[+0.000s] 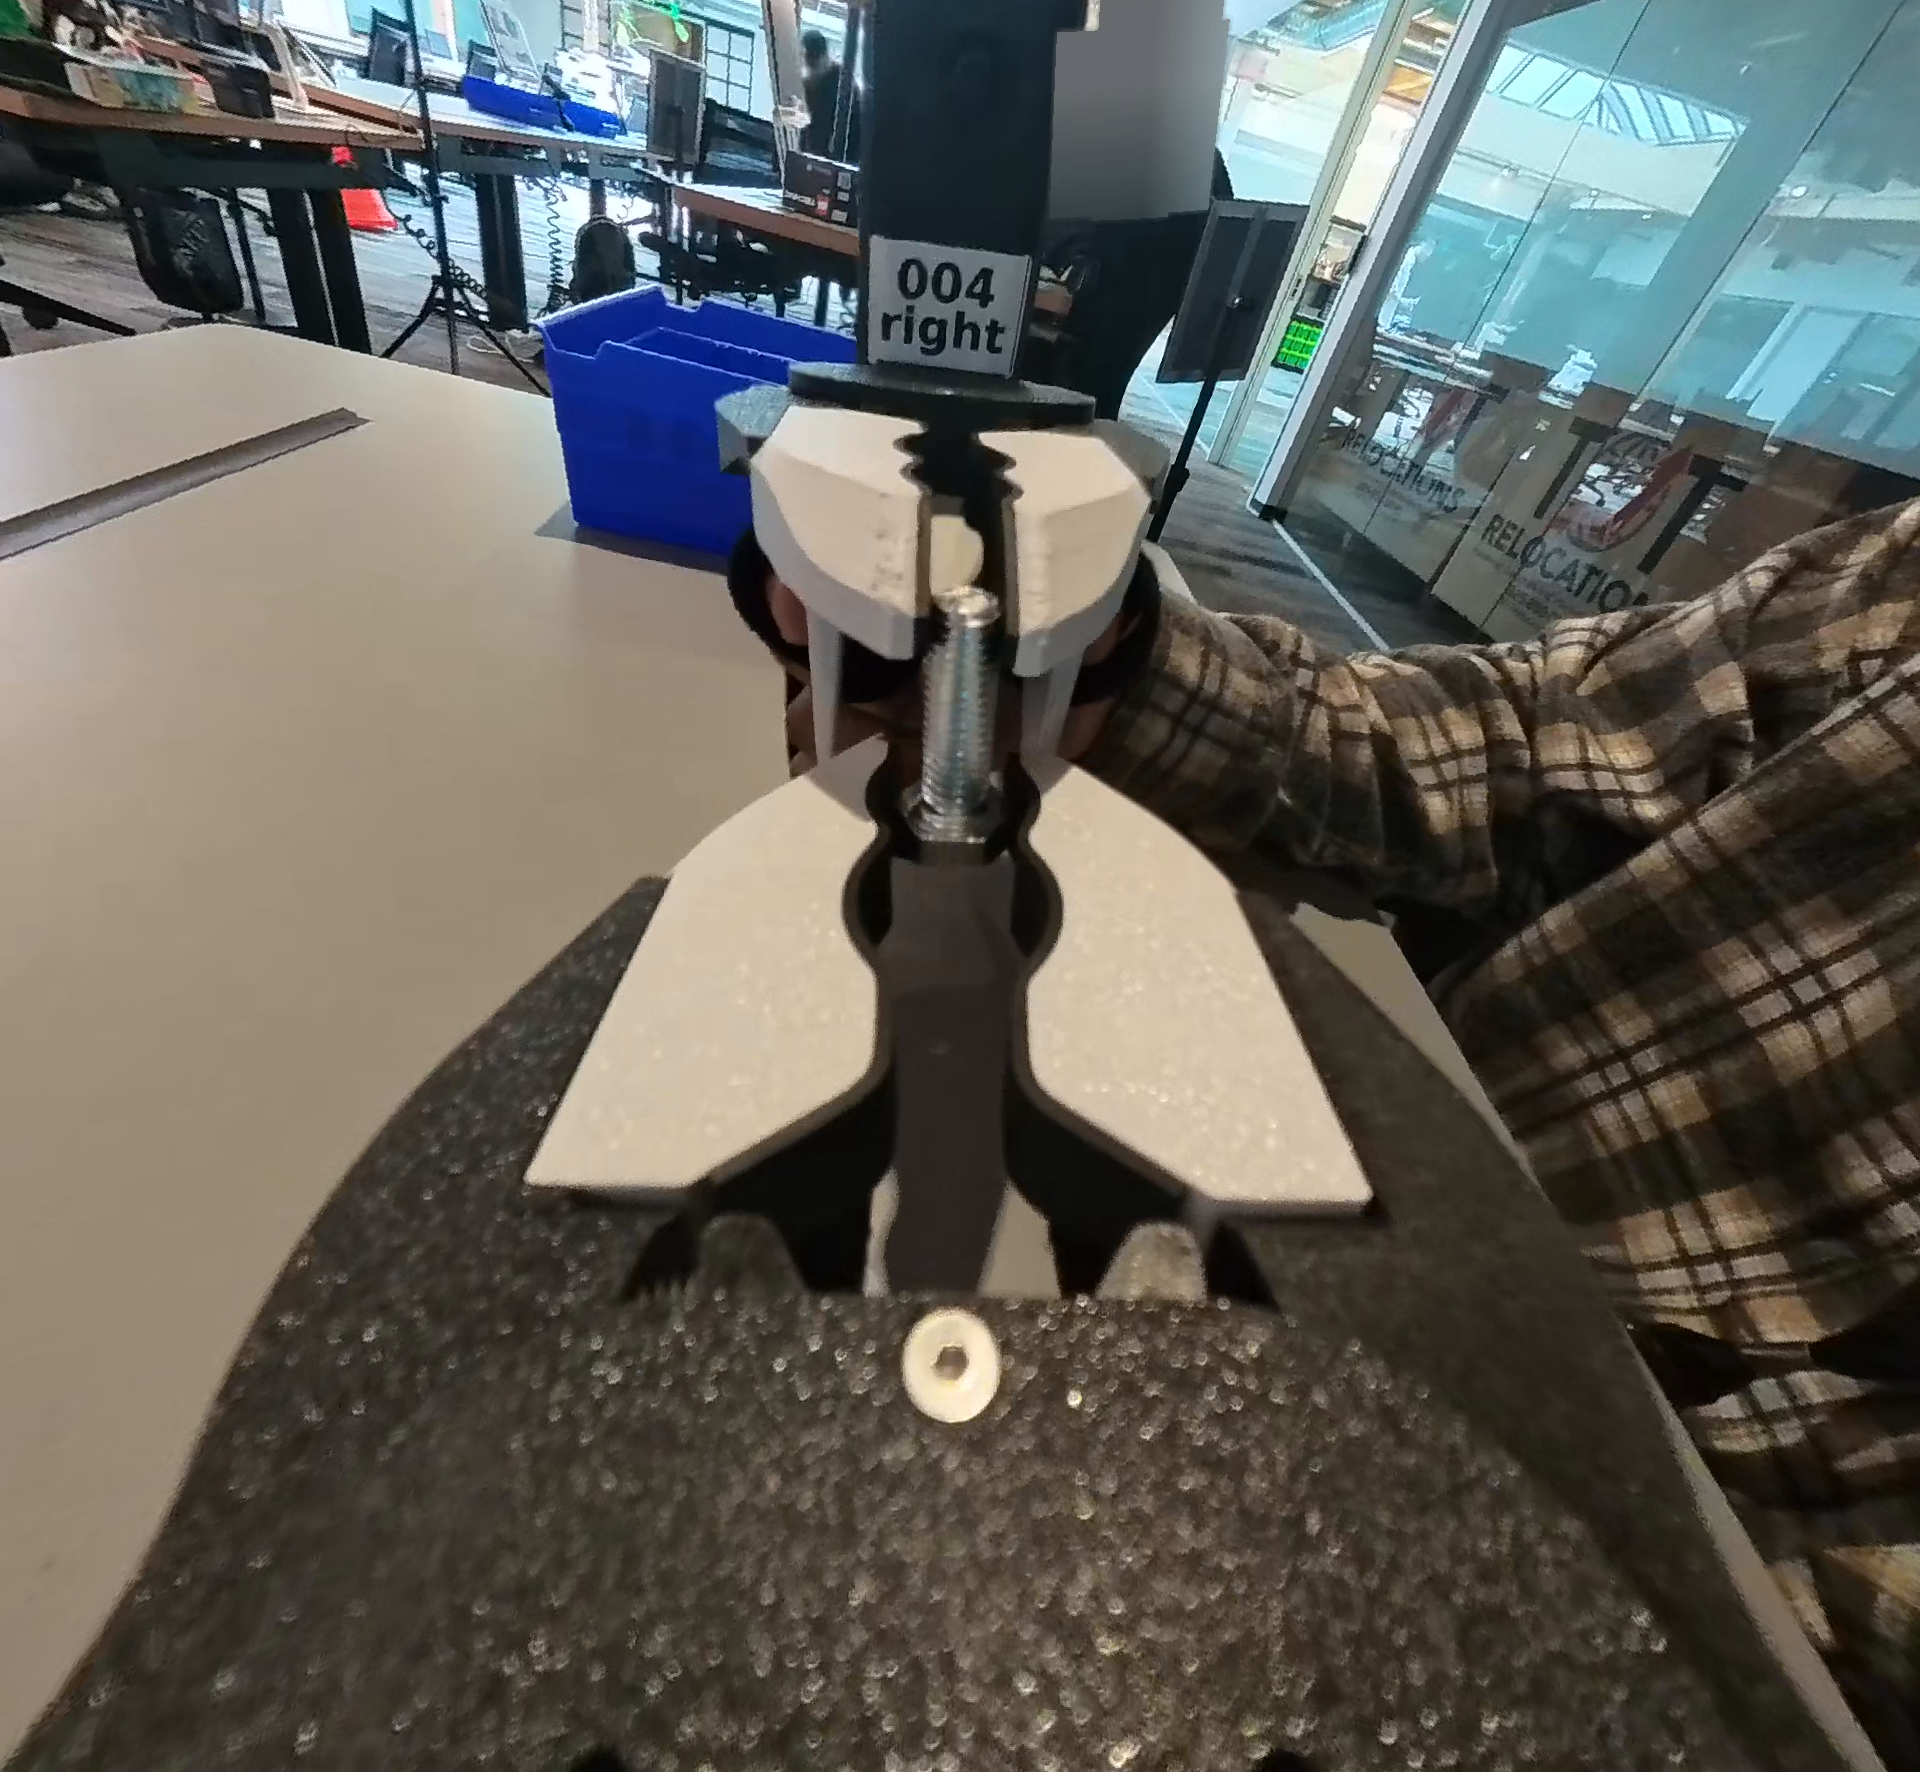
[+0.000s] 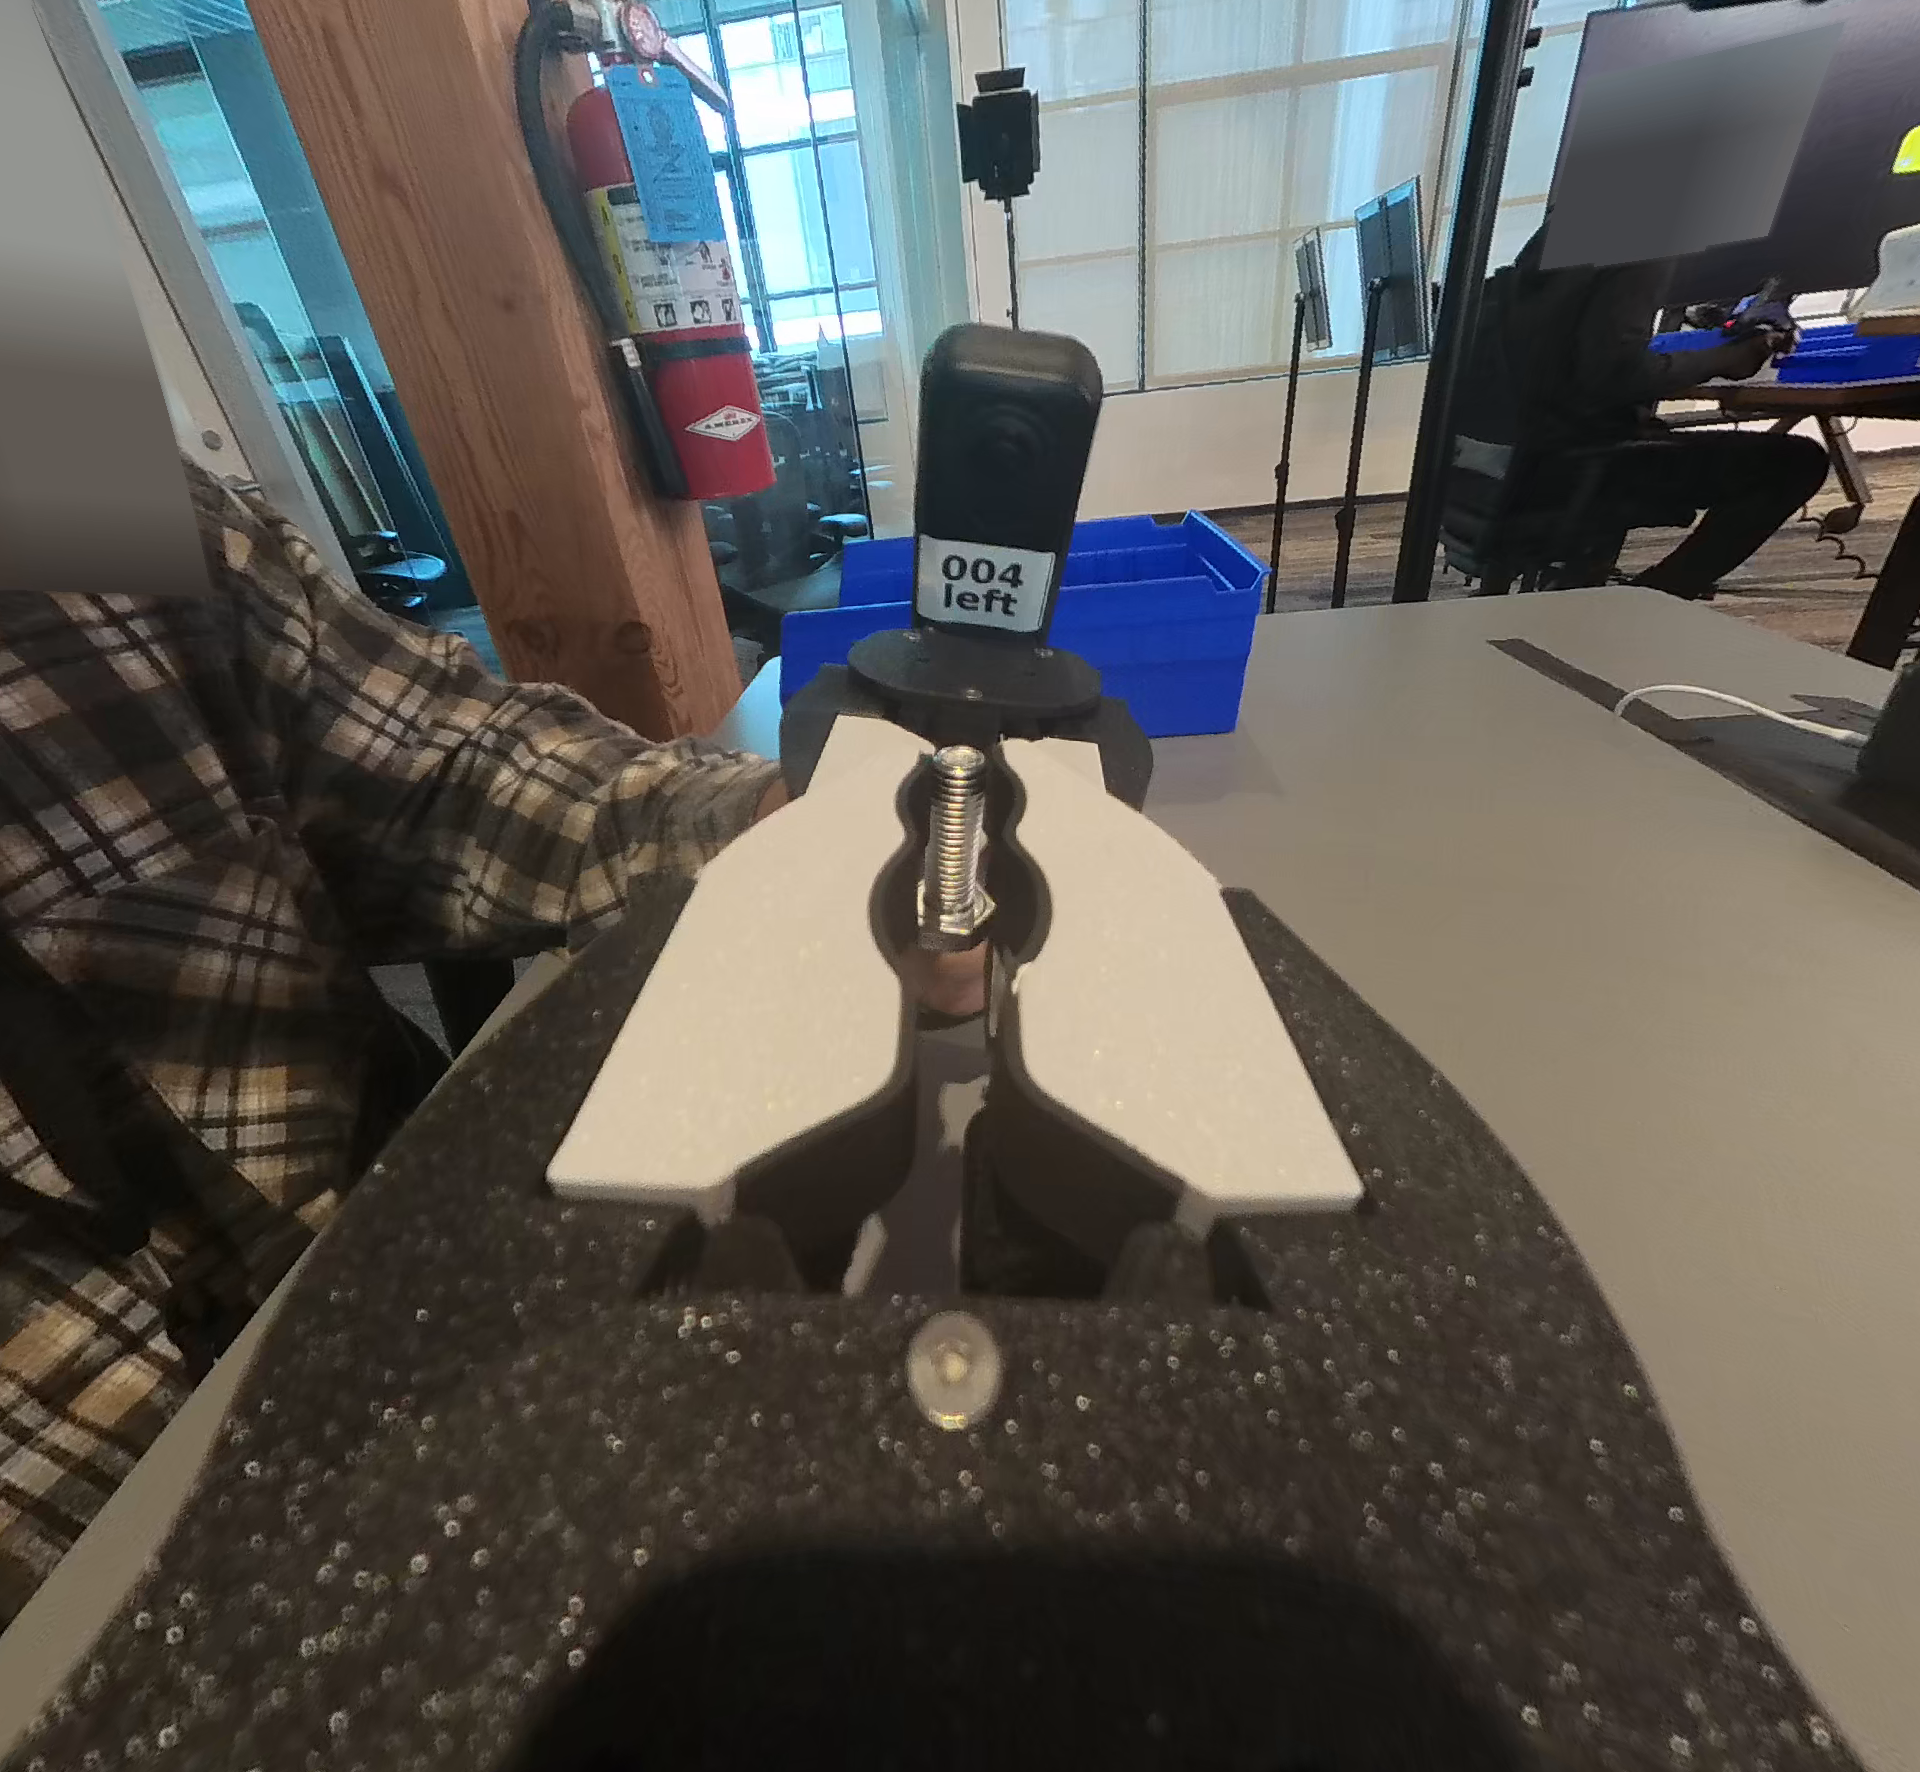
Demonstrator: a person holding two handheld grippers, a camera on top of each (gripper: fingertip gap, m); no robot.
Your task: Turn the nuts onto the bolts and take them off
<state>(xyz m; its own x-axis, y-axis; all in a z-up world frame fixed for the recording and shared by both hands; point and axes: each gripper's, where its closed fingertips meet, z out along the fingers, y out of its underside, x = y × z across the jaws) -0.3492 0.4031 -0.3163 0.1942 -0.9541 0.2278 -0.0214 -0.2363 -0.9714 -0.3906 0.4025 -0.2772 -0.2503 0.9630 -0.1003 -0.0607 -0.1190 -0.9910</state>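
A silver bolt spans the gap between my two grippers, which face each other above the grey table. My left gripper is shut on the bolt's wide end at its fingertips. The threaded shaft points away into my right gripper. In the right wrist view my right gripper is shut around a silver nut sitting on the near end of the bolt. The left gripper is just beyond it. How far the nut is threaded on cannot be told.
A blue bin stands at the table's far edge, also seen in the right wrist view. A person's plaid sleeve lies along the table edge. A white cable and a dark strip lie on the table. The left gripper's tips are roughly 5 centimetres from the right gripper's.
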